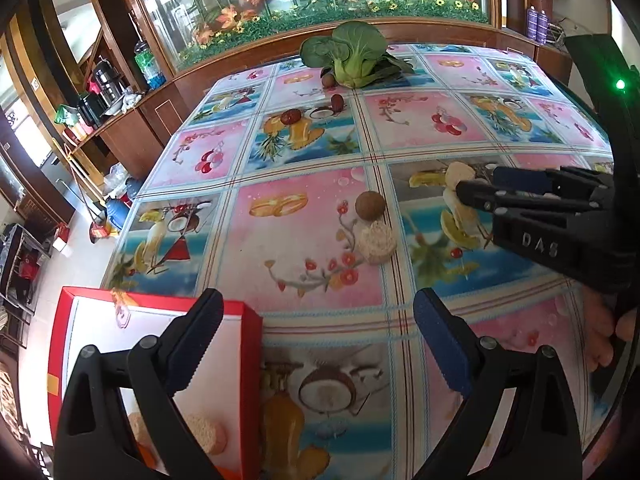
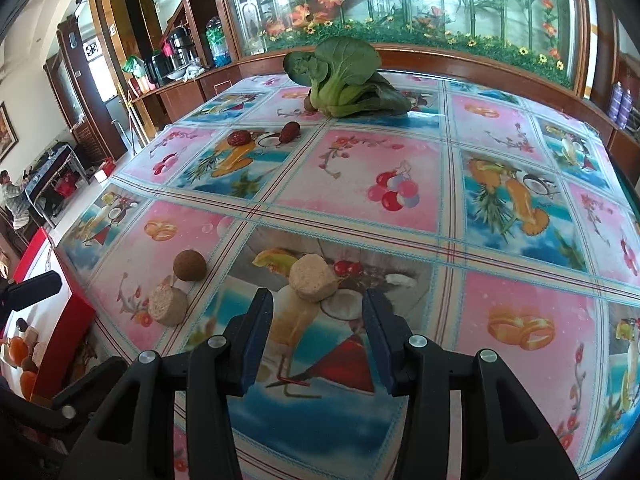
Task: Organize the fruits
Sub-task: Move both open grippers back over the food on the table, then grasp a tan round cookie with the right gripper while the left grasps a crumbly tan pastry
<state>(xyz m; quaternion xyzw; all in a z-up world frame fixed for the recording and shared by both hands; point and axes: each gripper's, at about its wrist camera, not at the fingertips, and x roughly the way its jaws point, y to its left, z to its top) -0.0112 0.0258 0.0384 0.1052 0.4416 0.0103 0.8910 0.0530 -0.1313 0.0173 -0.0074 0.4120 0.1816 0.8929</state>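
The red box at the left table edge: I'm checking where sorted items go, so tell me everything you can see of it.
The red box is a shallow open tray, seemingly cardboard, with red walls and a white inside. It sits flat on the patterned table at its left edge. Inside lie pale round cakes, orange fruits and small brown pieces. The left gripper, jaws open, hangs partly over it without touching.

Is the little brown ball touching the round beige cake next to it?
Apart. In the right wrist view, a strip of tablecloth shows between the brown ball and the beige cake just below it.
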